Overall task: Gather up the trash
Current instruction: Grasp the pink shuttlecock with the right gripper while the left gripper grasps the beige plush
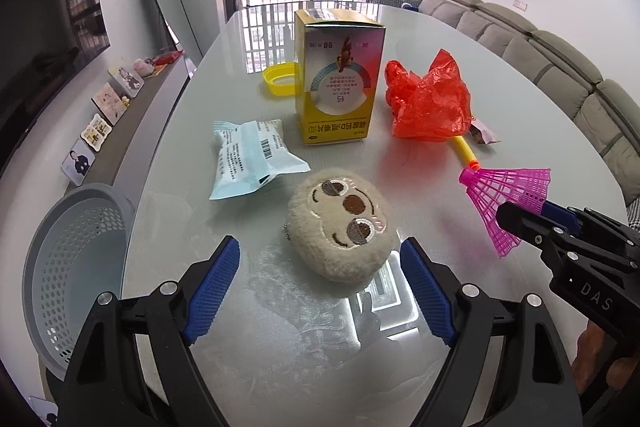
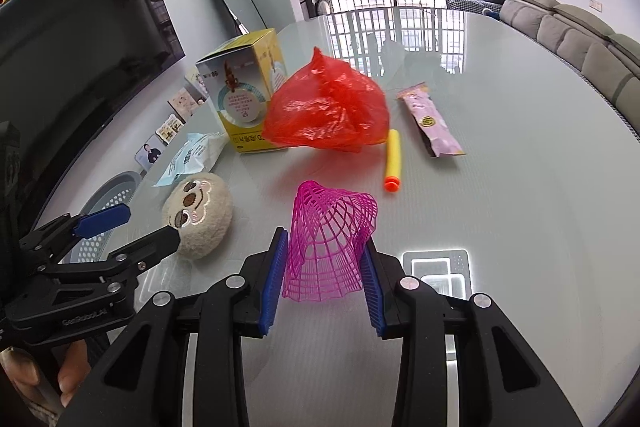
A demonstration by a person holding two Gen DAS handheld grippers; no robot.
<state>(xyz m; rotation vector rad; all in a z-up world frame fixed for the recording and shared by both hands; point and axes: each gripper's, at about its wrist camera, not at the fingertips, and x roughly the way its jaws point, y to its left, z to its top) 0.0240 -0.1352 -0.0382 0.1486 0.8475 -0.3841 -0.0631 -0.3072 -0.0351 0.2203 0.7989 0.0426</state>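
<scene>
The right gripper (image 2: 325, 269) is clenched on the pink plastic shuttlecock (image 2: 331, 247), its two blue pads pressing the mesh skirt from both sides, so the skirt looks a little squeezed. The left gripper (image 1: 320, 287) is released, with its jaws wide apart, and it hovers just in front of the beige plush toy (image 1: 343, 227), which lies on the table (image 1: 460, 347) between the two fingers but does not touch them. Beyond the plush toy there is a light blue packet (image 1: 252, 159), lying flat, and behind it a yellow box (image 1: 339, 77) stands upright. A yellow lid (image 1: 280, 79) lies just beside the box on its left. To the right of the box sits a crumpled red plastic bag (image 2: 328, 107), and close to it lie a yellow foam dart (image 2: 392, 161) with orange tip and a pink snack wrapper (image 2: 432, 121). A grey perforated basket (image 1: 76, 267) stands beside the left edge of the table, below its level.
</scene>
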